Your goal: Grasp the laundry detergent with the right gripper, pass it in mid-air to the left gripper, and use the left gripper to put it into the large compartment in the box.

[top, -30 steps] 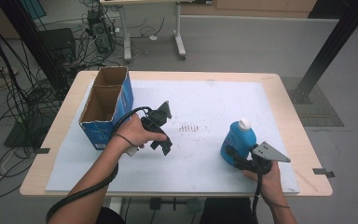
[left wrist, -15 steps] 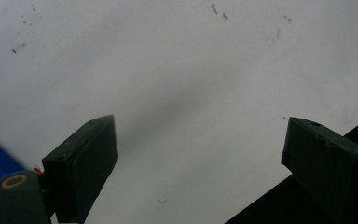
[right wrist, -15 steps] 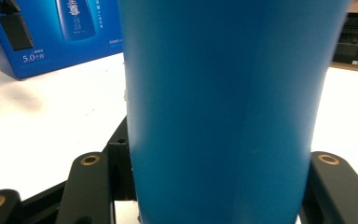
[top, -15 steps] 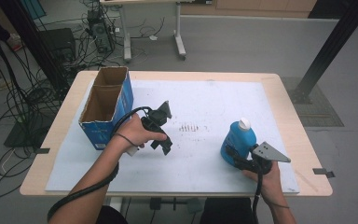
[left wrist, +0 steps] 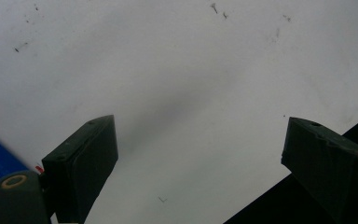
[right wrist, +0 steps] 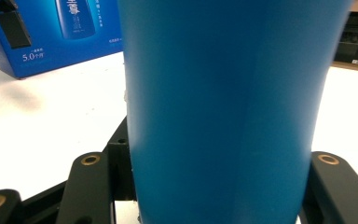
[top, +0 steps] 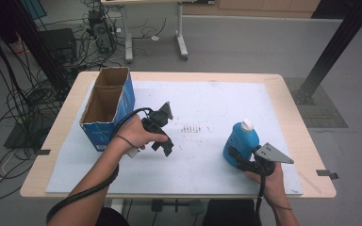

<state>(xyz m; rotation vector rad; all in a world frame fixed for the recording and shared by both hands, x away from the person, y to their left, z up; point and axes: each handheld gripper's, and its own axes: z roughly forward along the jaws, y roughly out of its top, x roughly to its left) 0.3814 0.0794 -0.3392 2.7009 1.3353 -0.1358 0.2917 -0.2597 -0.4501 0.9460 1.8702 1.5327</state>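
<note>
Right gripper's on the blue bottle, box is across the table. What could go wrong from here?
1. The right gripper clamps the blue bottle low on its body, so it may tip or swing when lifted.
2. The open-top box is narrow; the bottle could catch its rim going in.
3. The left gripper, open and empty, sits between bottle and box, so the two grippers may collide.

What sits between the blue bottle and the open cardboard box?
On the white mat nothing lies between them. The left gripper, open, hangs over that stretch just right of the box. The right gripper is shut on the bottle.
</note>
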